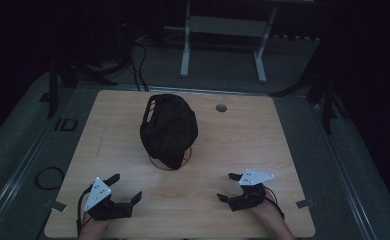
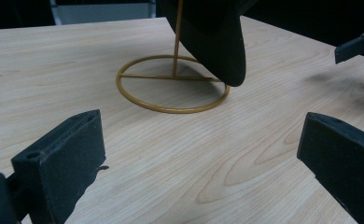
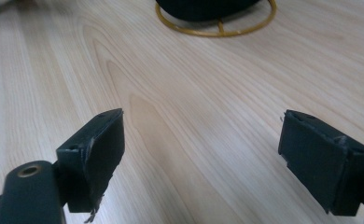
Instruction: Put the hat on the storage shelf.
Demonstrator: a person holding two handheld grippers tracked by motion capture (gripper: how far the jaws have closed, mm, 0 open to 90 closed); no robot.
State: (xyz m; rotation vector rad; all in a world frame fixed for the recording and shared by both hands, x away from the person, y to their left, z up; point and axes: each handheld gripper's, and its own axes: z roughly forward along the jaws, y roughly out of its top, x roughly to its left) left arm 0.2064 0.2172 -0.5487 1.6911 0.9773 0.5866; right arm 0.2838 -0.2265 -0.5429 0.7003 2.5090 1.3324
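A black cap (image 1: 168, 128) rests on a gold wire stand (image 1: 169, 162) in the middle of the wooden table (image 1: 233, 145). In the left gripper view the cap's brim (image 2: 217, 42) hangs over the stand's ring base (image 2: 171, 84). My left gripper (image 1: 125, 188) sits near the table's front left, open, with nothing between its jaws. My right gripper (image 1: 228, 186) sits at the front right, open and empty too. The right gripper view has the ring base (image 3: 217, 25) far ahead of the jaws. The right gripper's jaw tip (image 2: 357, 44) shows at the left gripper view's right edge.
A round cable hole (image 1: 221, 107) lies at the table's back right. A white frame (image 1: 223, 37) stands on the floor behind the table, with cables (image 1: 138, 65) to its left. Dark stands flank both sides. Bare wood lies between the grippers and the stand.
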